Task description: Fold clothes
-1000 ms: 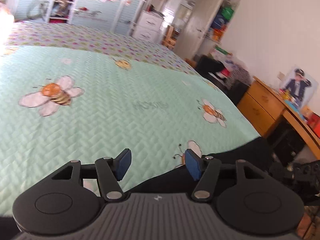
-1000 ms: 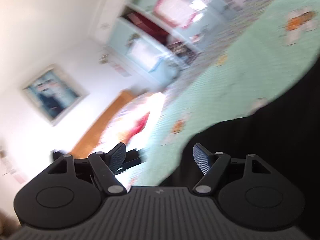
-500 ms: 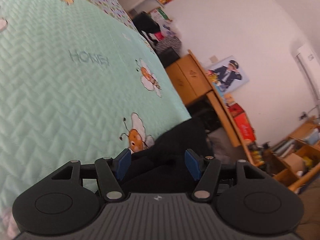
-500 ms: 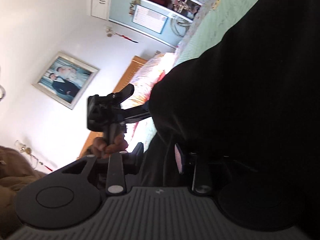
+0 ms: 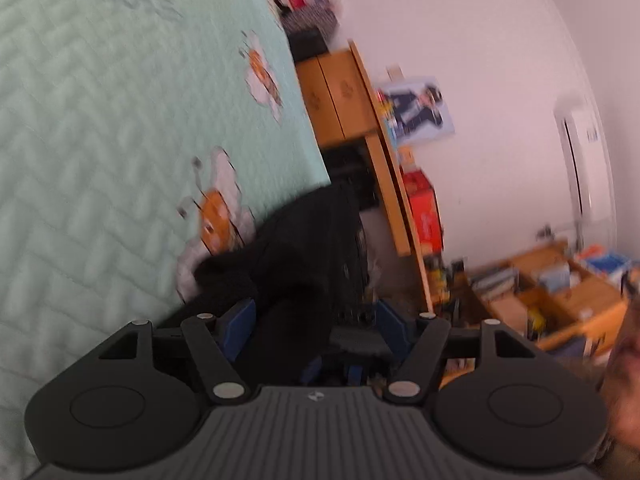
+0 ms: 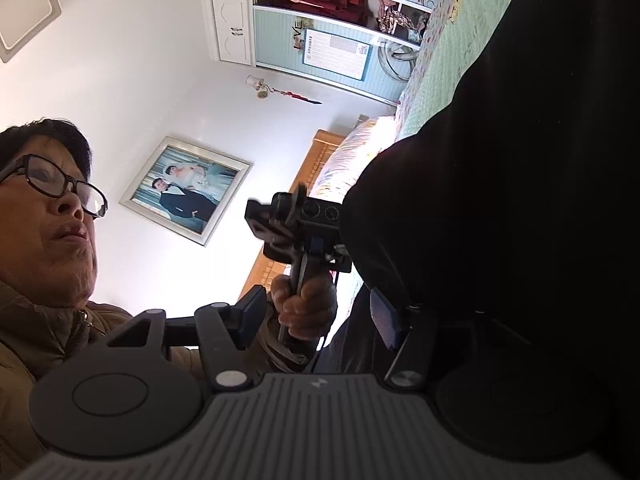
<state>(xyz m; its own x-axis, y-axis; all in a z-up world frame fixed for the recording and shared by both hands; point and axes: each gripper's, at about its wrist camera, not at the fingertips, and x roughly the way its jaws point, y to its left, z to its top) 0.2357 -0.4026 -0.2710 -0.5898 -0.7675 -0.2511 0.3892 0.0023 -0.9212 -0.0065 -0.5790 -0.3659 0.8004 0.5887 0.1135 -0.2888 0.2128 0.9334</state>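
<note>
Leftmost, mint quilted bedspread, bee prints. Black garment draped over its edge, bunched between the left gripper jaws, which are opening, pads clear of cloth. Right gripper: jaws opening, same garment hanging against its right pad.

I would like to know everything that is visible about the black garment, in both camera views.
The black garment is a dark, soft cloth, with a fuzzy look at one bunched fold; no print shows and its type cannot be told. In the left wrist view it lies crumpled at the edge of the mint bedspread and hangs over the side. Part of it sits between the left tongs, which are opening. In the right wrist view it fills the right side, draped over one finger of the opening right tongs.
</note>
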